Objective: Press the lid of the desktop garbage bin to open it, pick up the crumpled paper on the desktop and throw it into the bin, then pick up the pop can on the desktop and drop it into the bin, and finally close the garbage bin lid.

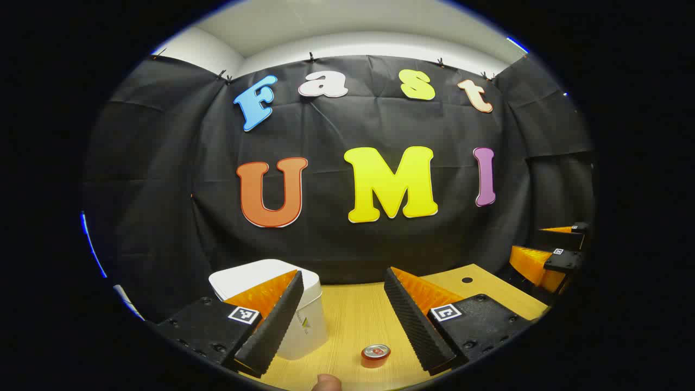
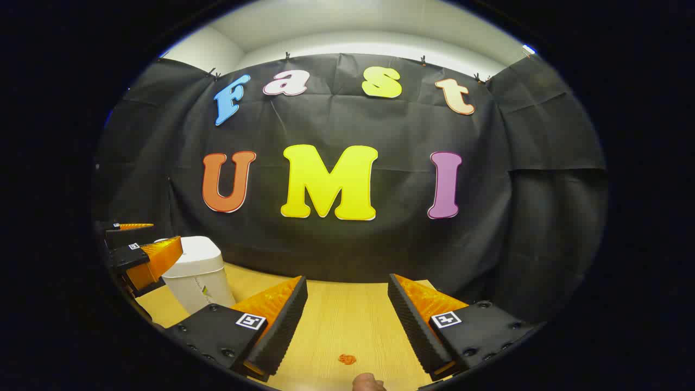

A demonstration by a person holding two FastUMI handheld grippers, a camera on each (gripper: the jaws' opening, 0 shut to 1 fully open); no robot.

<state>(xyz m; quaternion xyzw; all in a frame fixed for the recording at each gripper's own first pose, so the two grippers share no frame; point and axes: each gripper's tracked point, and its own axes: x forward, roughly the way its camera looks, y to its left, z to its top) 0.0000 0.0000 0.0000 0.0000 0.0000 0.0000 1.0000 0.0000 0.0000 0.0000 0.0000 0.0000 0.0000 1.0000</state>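
A white desktop bin [image 1: 304, 326] stands on the wooden table with its lid [image 1: 250, 274] down, partly behind my left gripper's left finger. My left gripper [image 1: 343, 274] is open and holds nothing. A red pop can [image 1: 376, 354] stands upright on the table below and between its fingers. In the right gripper view, my right gripper [image 2: 347, 281] is open and holds nothing, with a small orange crumpled paper [image 2: 347, 359] on the table below it. The bin [image 2: 195, 274] stands at the left there, lid shut, with the left gripper [image 2: 146, 240] just beside it.
The light wooden table [image 1: 353, 315] runs back to the black cloth wall. A small round hole [image 1: 467, 280] marks its far right part. The right gripper [image 1: 548, 247] hangs off the table's right side. A fingertip [image 2: 369, 383] pokes in at the bottom edge.
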